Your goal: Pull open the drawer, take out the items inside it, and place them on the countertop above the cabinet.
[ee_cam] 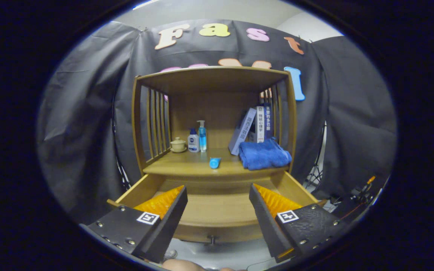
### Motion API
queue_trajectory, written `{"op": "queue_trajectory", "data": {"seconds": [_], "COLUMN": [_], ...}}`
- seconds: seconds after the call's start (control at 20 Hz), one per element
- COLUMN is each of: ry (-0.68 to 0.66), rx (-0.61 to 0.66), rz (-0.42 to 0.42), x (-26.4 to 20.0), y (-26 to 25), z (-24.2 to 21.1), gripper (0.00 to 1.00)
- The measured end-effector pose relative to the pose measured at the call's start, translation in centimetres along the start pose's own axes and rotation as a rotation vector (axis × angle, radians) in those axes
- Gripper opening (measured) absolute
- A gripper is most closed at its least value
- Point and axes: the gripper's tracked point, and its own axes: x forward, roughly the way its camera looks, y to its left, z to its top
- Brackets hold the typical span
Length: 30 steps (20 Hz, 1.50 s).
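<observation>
Right below the countertop [187, 167], drawer [217, 214] sitting pulled out, long side running across, looking bare inside as far as visible. Just past it up on top, small blue tube [214, 162] lying beside a folded blue towel [264, 155]. Gripper [217, 205] hovering over the drawer, fingers spread wide, gripping nothing.
</observation>
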Motion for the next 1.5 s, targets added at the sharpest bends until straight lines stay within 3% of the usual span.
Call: {"op": "queue_trajectory", "data": {"seconds": [0.2,0.45,0.7,1.2,1.5], "ry": [-0.009,0.005,0.055,0.048,0.022], "rx": [-0.032,-0.107,-0.095,-0.067,-0.079], "rz": [-0.079,-0.100,-0.113,-0.157,-0.131], "x": [-2.6,-2.6,-1.2,1.4,2.4], "y": [-0.7,-0.1,0.2,0.3,0.9], "z": [-3.9,-7.0,-9.6,-10.1,-10.1], "gripper": [0.98,0.98,0.98,0.98,0.96]}}
